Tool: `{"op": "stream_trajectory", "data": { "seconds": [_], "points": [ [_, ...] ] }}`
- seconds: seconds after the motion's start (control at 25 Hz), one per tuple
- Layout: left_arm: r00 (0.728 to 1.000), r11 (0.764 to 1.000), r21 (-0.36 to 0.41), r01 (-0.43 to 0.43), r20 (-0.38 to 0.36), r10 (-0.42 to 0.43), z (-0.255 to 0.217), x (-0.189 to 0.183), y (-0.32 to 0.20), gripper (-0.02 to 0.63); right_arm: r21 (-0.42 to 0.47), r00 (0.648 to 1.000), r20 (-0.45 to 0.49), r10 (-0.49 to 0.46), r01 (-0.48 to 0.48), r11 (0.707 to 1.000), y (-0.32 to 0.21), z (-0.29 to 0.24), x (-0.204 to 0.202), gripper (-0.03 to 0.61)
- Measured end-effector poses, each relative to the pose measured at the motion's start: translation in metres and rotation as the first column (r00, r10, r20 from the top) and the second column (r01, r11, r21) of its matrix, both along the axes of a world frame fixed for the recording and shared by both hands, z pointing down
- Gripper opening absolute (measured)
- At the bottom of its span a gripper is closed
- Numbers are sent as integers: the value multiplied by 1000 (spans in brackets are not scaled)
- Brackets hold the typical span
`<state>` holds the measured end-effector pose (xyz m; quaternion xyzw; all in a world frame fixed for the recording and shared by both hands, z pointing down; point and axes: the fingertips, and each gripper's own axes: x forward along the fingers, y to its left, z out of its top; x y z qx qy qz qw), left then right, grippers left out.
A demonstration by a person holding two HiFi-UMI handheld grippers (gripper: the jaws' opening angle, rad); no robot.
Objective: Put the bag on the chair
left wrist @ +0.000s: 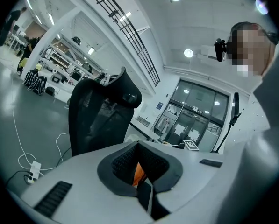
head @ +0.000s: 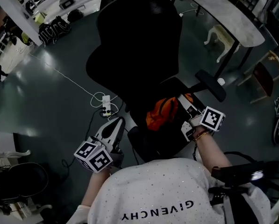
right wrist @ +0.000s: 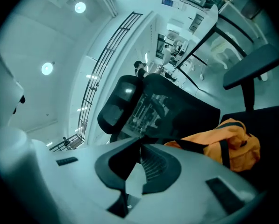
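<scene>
Seen from above in the head view, a black office chair (head: 139,36) has an orange bag (head: 161,112) with black straps lying on its seat. My left gripper (head: 119,122) hovers left of the seat, apart from the bag. My right gripper (head: 183,101) sits just right of the bag, under the armrest (head: 210,84). In the left gripper view the left gripper (left wrist: 139,144) is shut, the chair back (left wrist: 99,120) rises beyond it, and a sliver of the bag (left wrist: 138,174) shows behind the jaws. In the right gripper view the right gripper (right wrist: 140,141) is shut and empty, with the bag (right wrist: 223,141) resting to its right.
A power strip (head: 106,107) with a white cable lies on the floor left of the chair. A long table (head: 232,13) and a white stool (head: 218,36) stand at the back right. A wooden chair (head: 265,76) stands farther right. Dark bags (head: 53,29) sit at the far left.
</scene>
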<state>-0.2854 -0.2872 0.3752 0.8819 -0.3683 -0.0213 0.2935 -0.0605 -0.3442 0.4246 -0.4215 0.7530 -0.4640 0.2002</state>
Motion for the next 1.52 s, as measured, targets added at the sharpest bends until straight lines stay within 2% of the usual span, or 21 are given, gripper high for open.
{"op": "stream_trajectory", "data": {
  "seconds": [0.24, 0.36, 0.52, 0.68, 0.88, 1.04, 1.16, 1.28, 1.36, 1.44, 1.52],
  "points": [
    [999, 996, -81, -39, 24, 41, 41, 19, -2, 0, -106, 999, 30, 25, -22, 994, 24, 41, 11, 9],
    [999, 995, -95, -35, 37, 39, 48, 26, -5, 0, -132, 999, 33, 24, -19, 991, 32, 55, 15, 9],
    [998, 995, -93, 20, 65, -14, 57, 28, -2, 0, -182, 997, 77, 19, -4, 983, 48, 68, 8, 9],
    [997, 997, -80, 13, 75, -7, 74, 39, 3, 0, -222, 1000, 23, -4, 9, 975, 58, 90, 11, 11],
    [999, 980, -197, -33, -18, 30, 114, 55, 22, 0, -311, 1000, -27, -14, 5, 950, 78, 128, 16, 11],
    [997, 969, -238, -71, -24, 67, 123, 86, 50, 2, -425, 995, -71, -69, 33, 905, 105, 166, 30, 12],
    [994, 966, -233, -107, -29, 103, 130, 115, 49, 2, -472, 985, -73, -154, 102, 876, 108, 193, 37, 12],
    [998, 967, -245, -64, -12, 63, 138, 137, 44, 2, -483, 951, -101, -293, 210, 850, 109, 211, 41, 12],
    [1000, 957, -289, 8, 29, 0, 151, 153, 44, 2, -487, 903, -147, -403, 289, 824, 112, 221, 52, 12],
    [995, 934, -348, 84, 78, -61, 168, 171, 49, 2, -492, 828, -221, -516, 362, 792, 117, 233, 67, 12],
    [989, 909, -395, 134, 116, -96, 183, 189, 56, 2, -488, 728, -305, -614, 435, 757, 121, 243, 81, 12]
  ]
}}
